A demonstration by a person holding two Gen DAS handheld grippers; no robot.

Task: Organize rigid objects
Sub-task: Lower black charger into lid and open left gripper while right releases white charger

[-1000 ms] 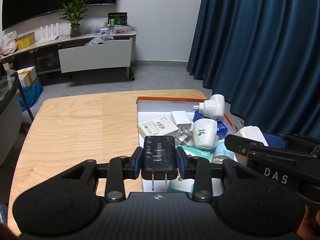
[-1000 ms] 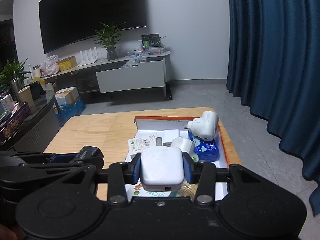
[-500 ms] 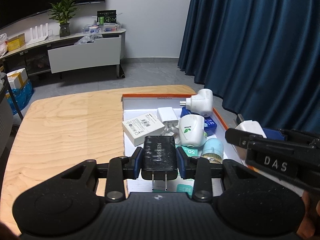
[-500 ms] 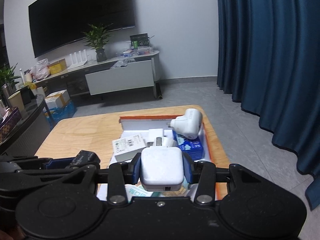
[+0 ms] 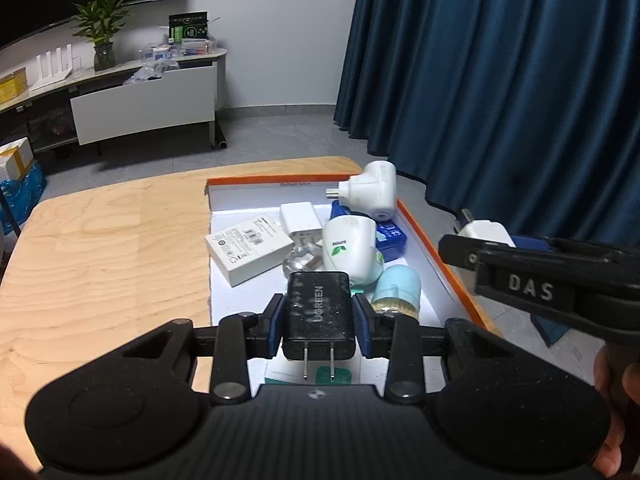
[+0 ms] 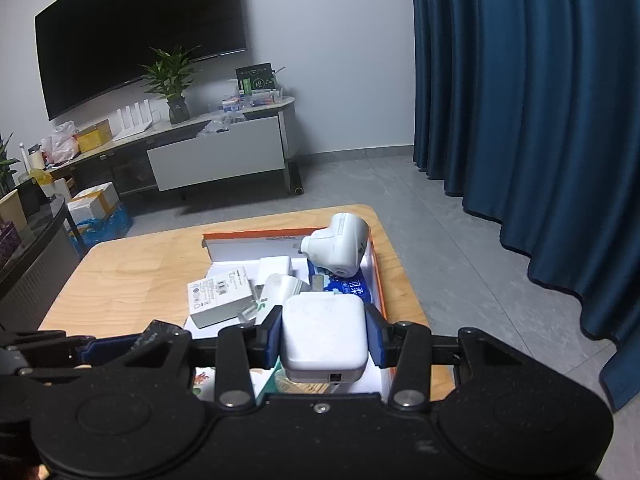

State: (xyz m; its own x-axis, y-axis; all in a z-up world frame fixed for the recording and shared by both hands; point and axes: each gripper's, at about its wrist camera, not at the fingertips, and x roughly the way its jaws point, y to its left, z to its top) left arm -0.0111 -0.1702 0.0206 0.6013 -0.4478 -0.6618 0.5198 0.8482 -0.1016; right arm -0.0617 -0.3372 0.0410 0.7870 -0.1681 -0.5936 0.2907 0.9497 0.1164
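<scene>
My left gripper (image 5: 319,316) is shut on a black UGREEN charger (image 5: 319,314), prongs toward the camera, held above the near end of an orange-rimmed white box (image 5: 428,244). My right gripper (image 6: 323,334) is shut on a white square charger (image 6: 323,330) above the same box (image 6: 378,280); it also shows in the left wrist view (image 5: 486,232) at the box's right rim. The box holds a white flat pack (image 5: 249,249), a white plug adapter (image 5: 370,194), a white-and-green device (image 5: 350,246), a light blue cap (image 5: 398,286) and a blue pack (image 6: 348,286).
The box sits on the right half of a light wooden table (image 5: 104,248). A dark blue curtain (image 5: 500,80) hangs to the right. A TV cabinet (image 6: 216,152) with a plant (image 6: 172,76) stands by the far wall. A dark side table (image 6: 28,256) is at the left.
Both views have shifted so the box sits more toward the centre. Both grippers stay shut on their chargers. The box contents have not moved.
</scene>
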